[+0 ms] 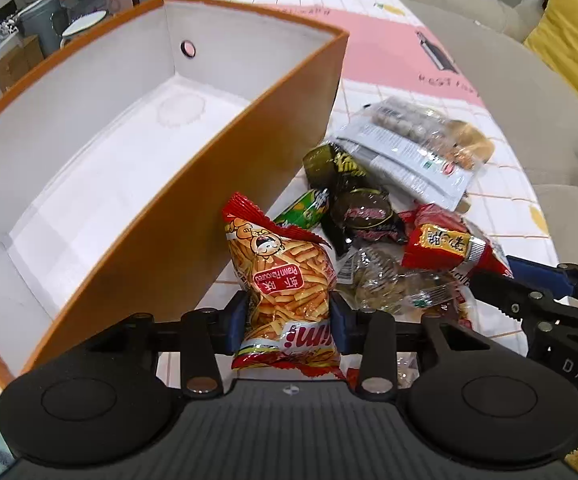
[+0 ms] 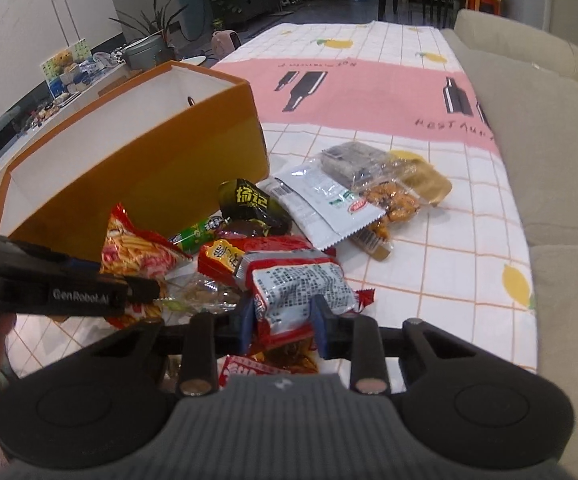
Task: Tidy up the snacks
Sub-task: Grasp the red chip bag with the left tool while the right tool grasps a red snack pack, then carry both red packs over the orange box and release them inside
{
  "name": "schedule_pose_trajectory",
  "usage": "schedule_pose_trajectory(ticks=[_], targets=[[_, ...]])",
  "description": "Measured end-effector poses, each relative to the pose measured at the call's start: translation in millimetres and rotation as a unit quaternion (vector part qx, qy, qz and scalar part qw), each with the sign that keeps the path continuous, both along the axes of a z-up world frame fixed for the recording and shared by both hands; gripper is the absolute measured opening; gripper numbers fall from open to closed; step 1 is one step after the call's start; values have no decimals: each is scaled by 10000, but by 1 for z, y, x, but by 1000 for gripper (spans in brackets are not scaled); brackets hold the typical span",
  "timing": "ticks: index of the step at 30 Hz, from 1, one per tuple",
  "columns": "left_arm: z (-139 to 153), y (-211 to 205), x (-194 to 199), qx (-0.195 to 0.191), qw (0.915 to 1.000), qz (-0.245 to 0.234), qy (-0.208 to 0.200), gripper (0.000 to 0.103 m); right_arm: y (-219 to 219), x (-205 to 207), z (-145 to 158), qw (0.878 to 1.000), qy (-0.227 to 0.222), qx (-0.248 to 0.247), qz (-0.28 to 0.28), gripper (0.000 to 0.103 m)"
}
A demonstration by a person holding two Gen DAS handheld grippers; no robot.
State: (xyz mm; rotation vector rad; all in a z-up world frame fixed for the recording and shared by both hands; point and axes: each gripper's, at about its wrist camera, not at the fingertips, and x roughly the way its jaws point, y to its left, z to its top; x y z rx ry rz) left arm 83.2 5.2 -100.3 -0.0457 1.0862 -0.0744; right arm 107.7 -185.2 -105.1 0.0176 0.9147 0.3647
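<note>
My left gripper [image 1: 289,320] is shut on a red and orange bag of prawn sticks [image 1: 285,280], held upright beside the orange storage box [image 1: 225,184]; the bag also shows in the right wrist view [image 2: 137,252]. The box is white inside with nothing in it. My right gripper [image 2: 283,320] is shut on a red snack packet with a printed white back [image 2: 301,284], over the snack pile. The right gripper also shows at the right edge of the left wrist view [image 1: 529,284], holding that red packet [image 1: 445,244].
Loose snacks lie on the checked tablecloth [image 2: 429,248]: a black packet [image 2: 249,200], a green packet [image 2: 197,232], a white pouch [image 2: 321,204], clear packs of brown snacks [image 2: 389,196]. A beige sofa [image 2: 549,128] runs along the right.
</note>
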Motion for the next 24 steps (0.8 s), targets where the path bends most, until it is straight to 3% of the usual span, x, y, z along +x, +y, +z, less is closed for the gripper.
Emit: schedule_pose_trajectory(ticks=[3,4,13,24], targets=[[10,0,-6,-60,9999,-14,-146,46,1,-6,8,10000,-85,-46,24,21],[13,0,-8,-81,9998,-16,-190,46,1,-9,10,9999,-115,-56,35,12],[51,3,-26,-393,9969,1,-676,45,1,-26,38,9988,-483,-74,25,9],[120,32,-29,-436,9890,314,-1381,45,21,-28,108,9888,-1455,134,295,8]])
